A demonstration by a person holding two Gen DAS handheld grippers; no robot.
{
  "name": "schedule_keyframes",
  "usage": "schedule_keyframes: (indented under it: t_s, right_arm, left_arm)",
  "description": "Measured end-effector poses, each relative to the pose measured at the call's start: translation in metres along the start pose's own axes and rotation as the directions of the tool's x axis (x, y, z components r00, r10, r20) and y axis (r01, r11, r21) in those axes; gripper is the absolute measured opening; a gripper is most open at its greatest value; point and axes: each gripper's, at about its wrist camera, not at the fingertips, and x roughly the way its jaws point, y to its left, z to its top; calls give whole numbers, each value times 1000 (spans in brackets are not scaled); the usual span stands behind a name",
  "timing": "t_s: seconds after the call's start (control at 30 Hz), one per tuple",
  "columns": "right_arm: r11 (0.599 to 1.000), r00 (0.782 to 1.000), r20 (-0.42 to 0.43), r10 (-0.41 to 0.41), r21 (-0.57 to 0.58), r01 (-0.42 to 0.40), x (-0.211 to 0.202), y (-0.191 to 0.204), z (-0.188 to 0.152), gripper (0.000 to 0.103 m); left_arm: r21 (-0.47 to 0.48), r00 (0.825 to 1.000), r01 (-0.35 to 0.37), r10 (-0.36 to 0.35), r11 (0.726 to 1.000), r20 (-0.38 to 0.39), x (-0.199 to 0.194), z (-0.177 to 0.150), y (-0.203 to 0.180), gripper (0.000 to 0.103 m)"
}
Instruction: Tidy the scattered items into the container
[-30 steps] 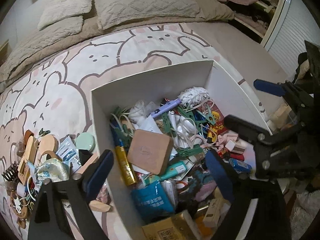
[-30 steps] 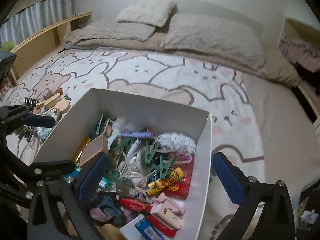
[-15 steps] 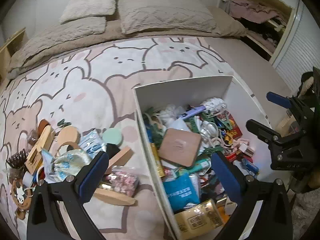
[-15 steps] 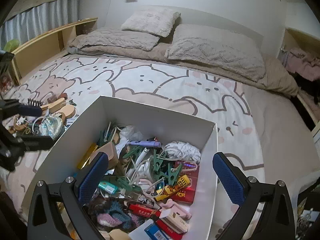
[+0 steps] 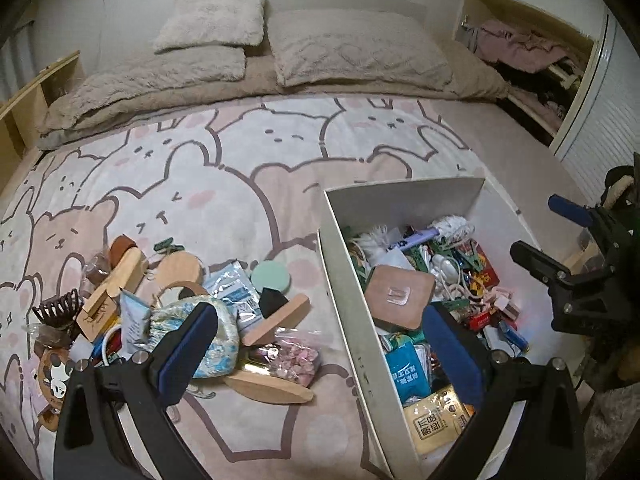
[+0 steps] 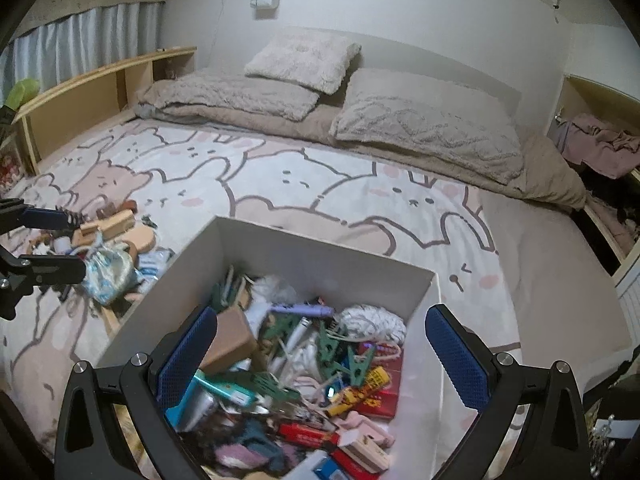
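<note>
I see a bed (image 5: 224,200) covered with a pink and white blanket (image 6: 280,184) printed with bears and rabbits. At its head, two fluffy beige pillows (image 5: 352,52) lie on a folded beige quilt (image 5: 160,80), with a smaller cushion (image 6: 302,58) on top. A wooden shelf unit (image 6: 96,96) runs along one side below a grey curtain (image 6: 80,44). On the other side, an open closet (image 5: 532,56) holds crumpled pinkish clothes (image 6: 600,144).

Lying on the bed (image 5: 224,200): three pillows (image 5: 356,48), one white box (image 5: 352,320), one round green puff (image 5: 270,277), one brown hair claw clip (image 5: 58,308).
</note>
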Motion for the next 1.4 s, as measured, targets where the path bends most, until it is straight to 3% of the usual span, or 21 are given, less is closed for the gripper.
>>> schedule_keyframes:
  t_s: [0.33, 0.63, 0.97, 1.4]
  right_arm:
    - [998, 998, 65, -1, 65, -3, -41, 13, 5, 103]
    - [996, 995, 96, -38, 88, 29, -86, 18, -10, 103]
    - [991, 992, 124, -39, 129, 23, -116, 31, -35, 103]
    - [992, 987, 161, -27, 128, 6, -143, 57, -57, 103]
  left_arm:
    - [61, 996, -9, 4, 998, 90, -36, -8, -7, 103]
    - [98, 987, -43, 27, 994, 157, -70, -21, -19, 103]
    - [46, 971, -29, 17, 998, 236, -108, -45, -3, 103]
    - [33, 965, -9, 0, 999, 264, -125, -78, 6, 103]
